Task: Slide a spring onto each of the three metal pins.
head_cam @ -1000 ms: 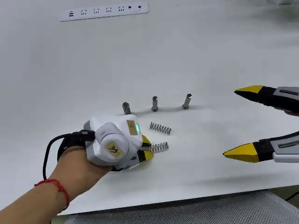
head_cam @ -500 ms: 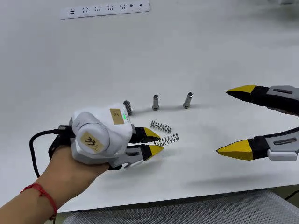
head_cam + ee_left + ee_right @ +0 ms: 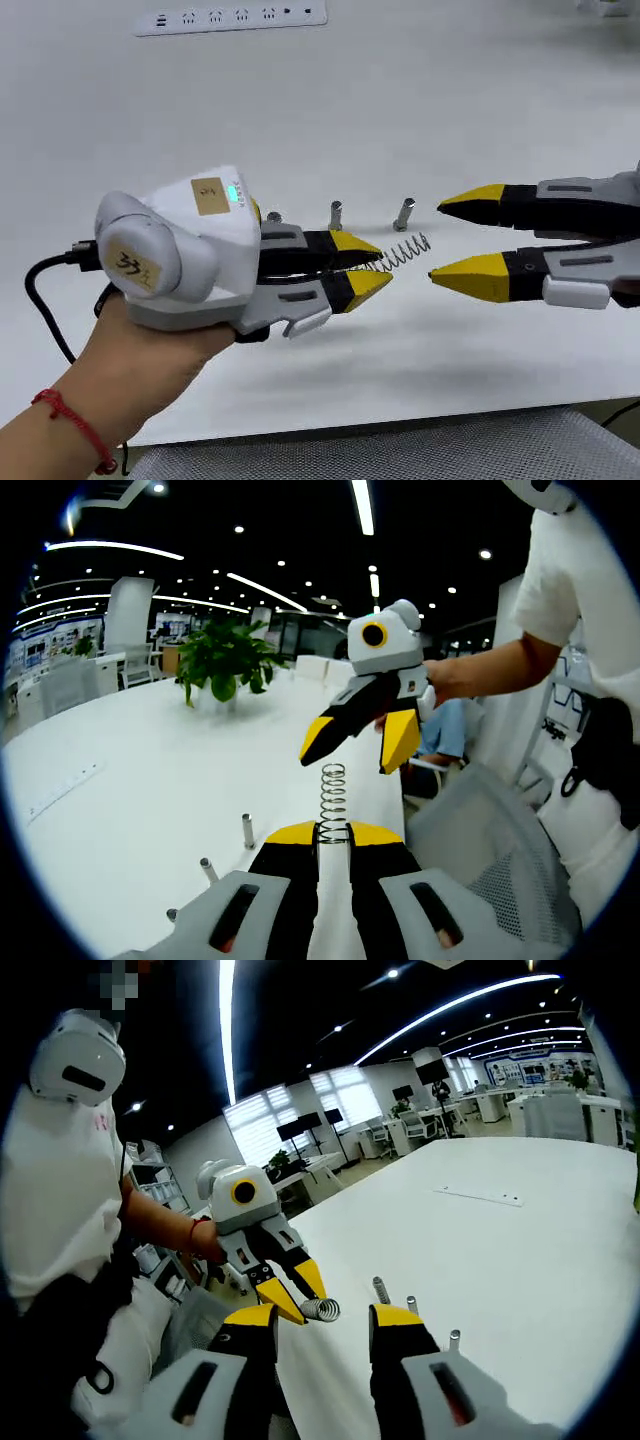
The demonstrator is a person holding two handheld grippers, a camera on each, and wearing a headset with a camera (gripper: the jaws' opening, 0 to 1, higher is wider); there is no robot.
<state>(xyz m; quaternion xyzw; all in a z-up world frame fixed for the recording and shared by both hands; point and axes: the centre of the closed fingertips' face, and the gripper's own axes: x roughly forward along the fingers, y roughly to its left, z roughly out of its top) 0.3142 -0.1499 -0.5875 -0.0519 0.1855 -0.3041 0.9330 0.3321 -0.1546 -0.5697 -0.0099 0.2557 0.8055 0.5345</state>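
Note:
My left gripper [image 3: 378,263] is shut on one end of a small steel spring [image 3: 402,251], held in the air above the white table [image 3: 300,110]. The spring sticks out past the yellow tips toward my right gripper [image 3: 445,240], which stands open just beyond its free end. Behind them three metal pins stand in a row [image 3: 274,217] [image 3: 335,214] [image 3: 404,213]. In the left gripper view the spring [image 3: 332,798] rises from my shut left gripper [image 3: 333,832] toward the right gripper [image 3: 360,745]. In the right gripper view the spring [image 3: 322,1309] lies between the tips of my open right gripper [image 3: 325,1316], and the nearest pin [image 3: 380,1289] looks coiled.
A white power strip [image 3: 230,17] lies at the far edge of the table. A grey mesh chair seat [image 3: 420,450] sits below the table's front edge. A potted plant [image 3: 222,660] stands at the table's far end.
My left gripper has lifted the spring off the table and carried it up and to the right. The right gripper has come left toward it, with its jaws closer together.

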